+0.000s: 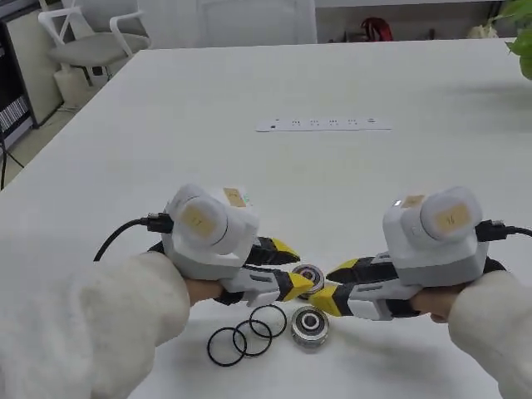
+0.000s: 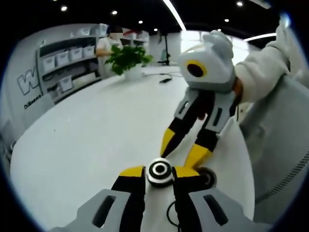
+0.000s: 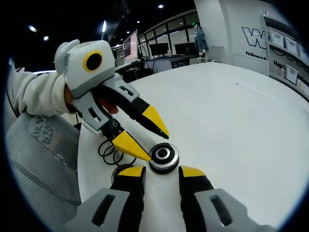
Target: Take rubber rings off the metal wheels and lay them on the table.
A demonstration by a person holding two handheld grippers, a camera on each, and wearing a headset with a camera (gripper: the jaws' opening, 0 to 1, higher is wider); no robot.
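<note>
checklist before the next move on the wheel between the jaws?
1. Left gripper open, jaws either side of the far wheel: ok.
2. Right gripper open, tips just short of that wheel: ok.
3. Rubber ring on that wheel: cannot tell.
4. Near wheel out of the way: not ok, close by the jaw tips.
5. Three rings lie flat on the table, apart from the far wheel: ok.
</note>
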